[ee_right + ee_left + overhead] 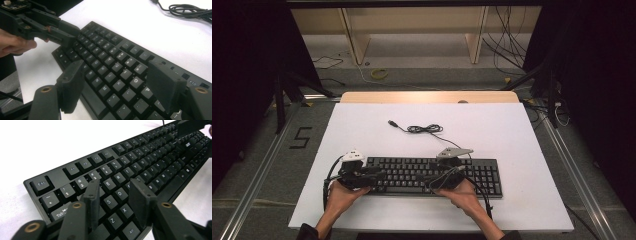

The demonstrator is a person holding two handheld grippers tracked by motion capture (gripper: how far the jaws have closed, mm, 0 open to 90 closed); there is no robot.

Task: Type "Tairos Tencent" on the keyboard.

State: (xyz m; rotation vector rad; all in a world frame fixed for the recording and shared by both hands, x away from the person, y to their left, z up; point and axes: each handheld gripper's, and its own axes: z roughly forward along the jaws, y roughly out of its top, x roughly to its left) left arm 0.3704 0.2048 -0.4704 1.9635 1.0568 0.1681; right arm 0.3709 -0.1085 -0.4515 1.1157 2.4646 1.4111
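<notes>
High view has your black keyboard (432, 175) lying flat across the near half of the white table (512, 135), its coiled cable (424, 129) loose on the surface behind it. Your left gripper (379, 175) hovers over the keyboard's left end; in the left gripper view its jaws stand apart above the S and D keys, gripping nothing. Your right gripper (457, 170) sits over the keyboard's middle-right, and the right gripper view shows its jaws spread wide over the letter keys, with your left hand (12, 43) beyond.
</notes>
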